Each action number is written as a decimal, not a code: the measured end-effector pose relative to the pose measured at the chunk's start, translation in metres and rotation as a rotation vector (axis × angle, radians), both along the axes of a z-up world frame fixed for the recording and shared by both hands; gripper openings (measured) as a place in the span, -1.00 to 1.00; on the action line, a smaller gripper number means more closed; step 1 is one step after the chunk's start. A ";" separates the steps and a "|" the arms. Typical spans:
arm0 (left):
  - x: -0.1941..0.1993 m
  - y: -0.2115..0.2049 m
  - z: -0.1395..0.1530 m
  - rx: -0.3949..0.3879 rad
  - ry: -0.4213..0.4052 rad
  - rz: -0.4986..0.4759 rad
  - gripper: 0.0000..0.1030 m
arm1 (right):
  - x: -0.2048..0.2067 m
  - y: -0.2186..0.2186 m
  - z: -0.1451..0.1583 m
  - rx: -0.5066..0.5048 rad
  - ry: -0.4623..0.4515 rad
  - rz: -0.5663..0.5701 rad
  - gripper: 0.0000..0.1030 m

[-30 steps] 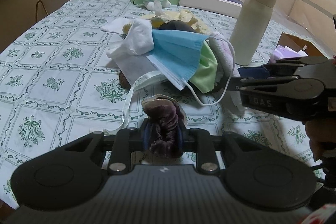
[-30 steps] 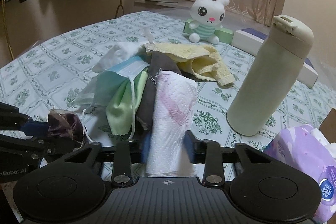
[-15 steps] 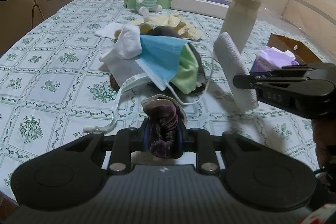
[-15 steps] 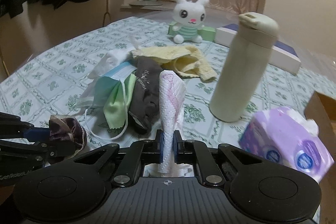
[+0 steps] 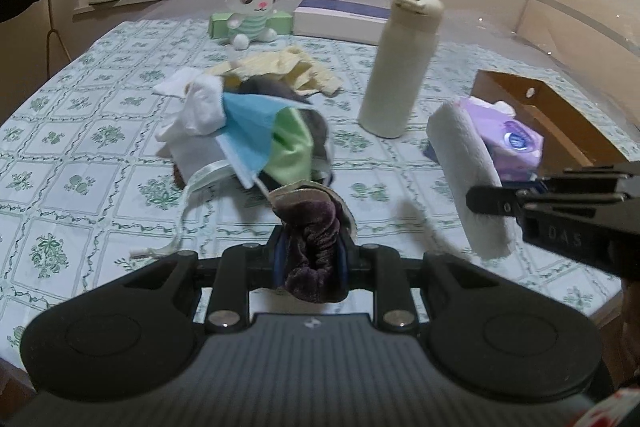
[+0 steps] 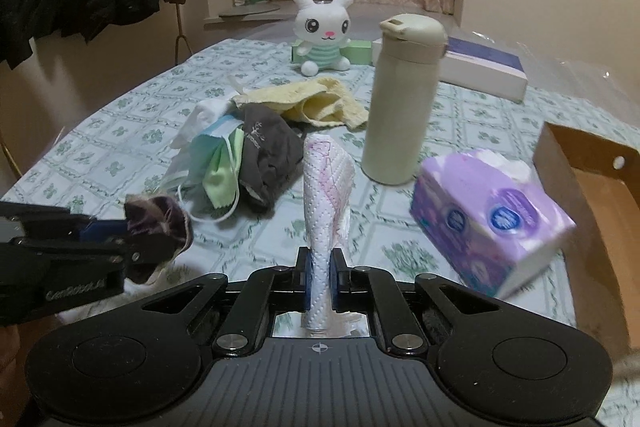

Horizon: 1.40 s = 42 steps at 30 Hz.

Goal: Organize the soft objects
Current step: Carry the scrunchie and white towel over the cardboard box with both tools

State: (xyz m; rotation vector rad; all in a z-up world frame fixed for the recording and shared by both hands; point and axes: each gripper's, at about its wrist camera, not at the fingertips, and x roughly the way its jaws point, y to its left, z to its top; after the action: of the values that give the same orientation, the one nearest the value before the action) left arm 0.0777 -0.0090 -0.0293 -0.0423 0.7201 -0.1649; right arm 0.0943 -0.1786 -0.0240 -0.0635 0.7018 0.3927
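My left gripper (image 5: 310,259) is shut on a dark purple velvet scrunchie (image 5: 312,247), held above the table's near edge; it also shows in the right wrist view (image 6: 160,223). My right gripper (image 6: 322,279) is shut on a white paper towel with pink print (image 6: 326,187), lifted upright off the table; it also shows in the left wrist view (image 5: 468,179). A pile of soft things (image 5: 248,123) lies mid-table: blue mask, green cloth, white cloths, dark cloth (image 6: 264,151) and yellow towel (image 6: 316,103).
A cream bottle (image 6: 404,99) stands right of the pile. A purple tissue pack (image 6: 488,211) lies beside a brown cardboard box (image 6: 600,195) at the right. A plush bunny (image 6: 324,31), green boxes and a white box sit at the far edge.
My right gripper closed on the paper towel, pulled it off the pile and carried it up and to the right. The left gripper with the scrunchie rose and drew back a little.
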 end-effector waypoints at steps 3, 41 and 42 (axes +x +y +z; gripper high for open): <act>-0.007 -0.010 0.004 -0.002 -0.006 -0.020 -0.56 | -0.014 -0.008 0.003 0.000 0.002 -0.010 -0.84; -0.018 -0.222 0.034 -0.050 -0.036 -0.434 -0.56 | -0.119 -0.199 0.032 -0.026 -0.012 -0.393 -0.83; -0.016 -0.229 0.035 -0.053 -0.037 -0.441 -0.56 | -0.118 -0.205 0.033 -0.028 -0.018 -0.401 -0.83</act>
State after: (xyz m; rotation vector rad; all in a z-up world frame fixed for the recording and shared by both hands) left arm 0.0616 -0.2378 0.0055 0.0698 0.6801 -0.6053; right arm -0.0238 -0.3834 0.0093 0.0473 0.6841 -0.0020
